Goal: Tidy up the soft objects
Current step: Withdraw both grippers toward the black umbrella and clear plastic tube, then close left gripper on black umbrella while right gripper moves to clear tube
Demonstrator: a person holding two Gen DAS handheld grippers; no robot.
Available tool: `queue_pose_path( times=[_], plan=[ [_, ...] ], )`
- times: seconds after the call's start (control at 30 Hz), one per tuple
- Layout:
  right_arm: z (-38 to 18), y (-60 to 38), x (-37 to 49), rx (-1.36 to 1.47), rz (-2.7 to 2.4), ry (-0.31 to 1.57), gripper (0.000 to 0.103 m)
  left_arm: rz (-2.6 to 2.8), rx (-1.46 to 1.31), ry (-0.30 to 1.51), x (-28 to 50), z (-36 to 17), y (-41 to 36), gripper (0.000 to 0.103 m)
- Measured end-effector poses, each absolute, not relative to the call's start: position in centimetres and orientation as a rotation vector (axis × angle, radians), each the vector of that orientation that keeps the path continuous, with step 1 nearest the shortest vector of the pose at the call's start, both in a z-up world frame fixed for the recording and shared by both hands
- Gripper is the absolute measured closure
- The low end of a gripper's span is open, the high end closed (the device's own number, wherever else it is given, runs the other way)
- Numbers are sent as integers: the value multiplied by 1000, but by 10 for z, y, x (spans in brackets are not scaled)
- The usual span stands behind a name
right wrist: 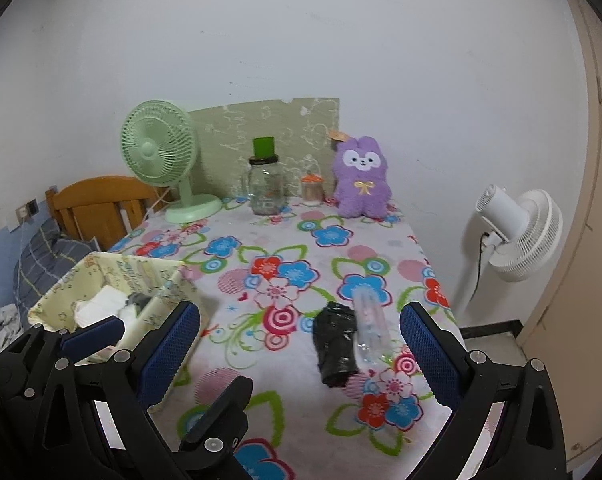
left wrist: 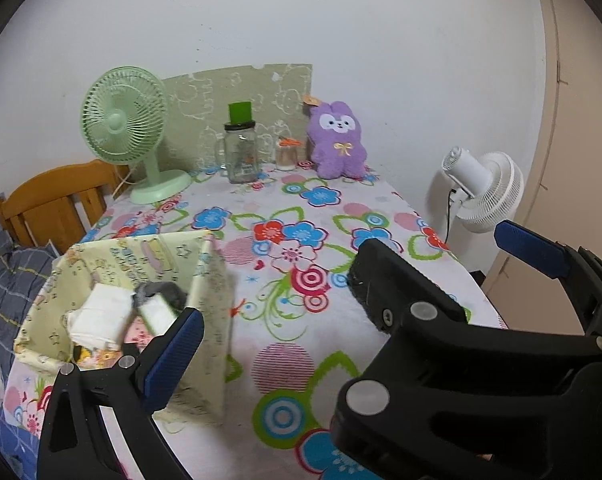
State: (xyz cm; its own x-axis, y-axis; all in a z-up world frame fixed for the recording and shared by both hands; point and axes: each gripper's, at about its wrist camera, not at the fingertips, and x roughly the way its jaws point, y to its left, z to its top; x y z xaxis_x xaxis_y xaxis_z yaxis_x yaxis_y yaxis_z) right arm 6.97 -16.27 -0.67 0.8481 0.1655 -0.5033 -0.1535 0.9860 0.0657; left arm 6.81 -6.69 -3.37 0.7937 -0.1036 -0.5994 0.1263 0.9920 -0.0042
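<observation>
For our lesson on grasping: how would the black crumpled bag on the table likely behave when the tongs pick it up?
The black bag looks wrinkled and glossy, so it is probably floppy and may slip. Lying flat on the tablecloth, it seems light and unlikely to roll.

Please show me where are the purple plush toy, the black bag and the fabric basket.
Purple plush toy [right wrist: 360, 178]: right wrist view, on its belly below the yellow bow.
Black bag [right wrist: 335, 344]: right wrist view, on its crumpled middle.
Fabric basket [left wrist: 211, 280]: left wrist view, on its right outer wall.
</observation>
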Motion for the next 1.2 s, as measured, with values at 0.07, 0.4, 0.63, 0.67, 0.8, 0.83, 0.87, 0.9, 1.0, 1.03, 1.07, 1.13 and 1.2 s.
queue_pose_path(
  times=[0.07, 0.4, 0.63, 0.67, 0.8, 0.83, 0.87, 0.9, 1.0, 1.03, 1.07, 1.13, 1.2],
  plan=[
    [-10, -168, 72, 27, 159, 536, 1, -130, 36, 647, 71, -36, -72, 2],
    [-29, -192, 91, 41, 135, 577, 1, -146, 49, 688, 90, -52, -95, 2],
    [-43, -207, 106, 54, 117, 618, 1, -160, 32, 769, 112, -69, -106, 2],
    [-45, -210, 108, 57, 112, 623, 1, -161, 28, 787, 115, -71, -107, 2],
    [-54, -220, 119, 79, 102, 653, 1, -151, 13, 819, 127, -80, -110, 5],
    [-56, -222, 122, 85, 98, 660, 1, -154, 16, 822, 130, -81, -111, 6],
    [-57, -224, 124, 88, 96, 664, 1, -156, 20, 823, 132, -82, -113, 6],
    [-59, -225, 126, 90, 94, 666, 1, -159, 27, 822, 134, -83, -115, 6],
    [-62, -231, 133, 93, 91, 675, 1, -169, 38, 827, 142, -85, -121, 6],
    [-63, -233, 136, 94, 88, 677, 1, -173, 38, 833, 145, -86, -124, 6],
    [-63, -235, 137, 95, 87, 679, 1, -177, 37, 842, 147, -87, -126, 6],
    [-64, -239, 142, 98, 82, 685, 1, -184, 31, 858, 152, -89, -129, 6],
    [-66, -242, 146, 100, 79, 692, 1, -186, 29, 863, 156, -90, -133, 6]
  ],
)
